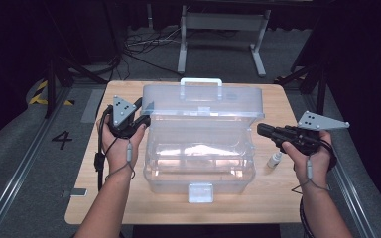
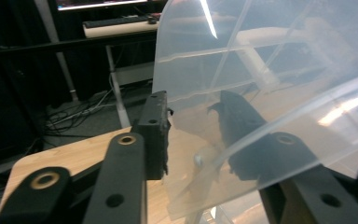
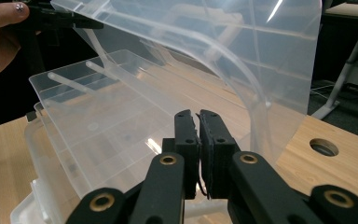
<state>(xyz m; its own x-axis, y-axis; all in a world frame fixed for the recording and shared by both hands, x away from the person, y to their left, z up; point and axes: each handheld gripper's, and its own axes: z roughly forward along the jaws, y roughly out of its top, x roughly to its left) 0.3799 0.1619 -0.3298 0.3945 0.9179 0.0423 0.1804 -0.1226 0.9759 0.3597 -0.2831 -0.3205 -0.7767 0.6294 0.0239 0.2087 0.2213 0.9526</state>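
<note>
A clear plastic toolbox (image 1: 151,168) stands open on the wooden table (image 1: 94,198), its lid (image 1: 203,101) raised at the back. My left gripper (image 1: 146,116) is at the lid's left end. In the left gripper view its jaws straddle the lid's side wall (image 2: 205,84): the left pad (image 2: 157,135) sits at the wall's edge and the other jaw shows through the plastic with a gap. My right gripper (image 1: 260,130) hovers level at the box's right side. Its jaws (image 3: 198,121) are together with nothing between them, pointing at the inner tray (image 3: 112,116).
A small white bottle (image 1: 274,159) lies on the table just right of the box, under my right hand. The box's latch (image 1: 200,192) faces the front edge. A round hole (image 3: 324,147) is in the tabletop. Desk legs and cables (image 1: 218,44) lie beyond the table.
</note>
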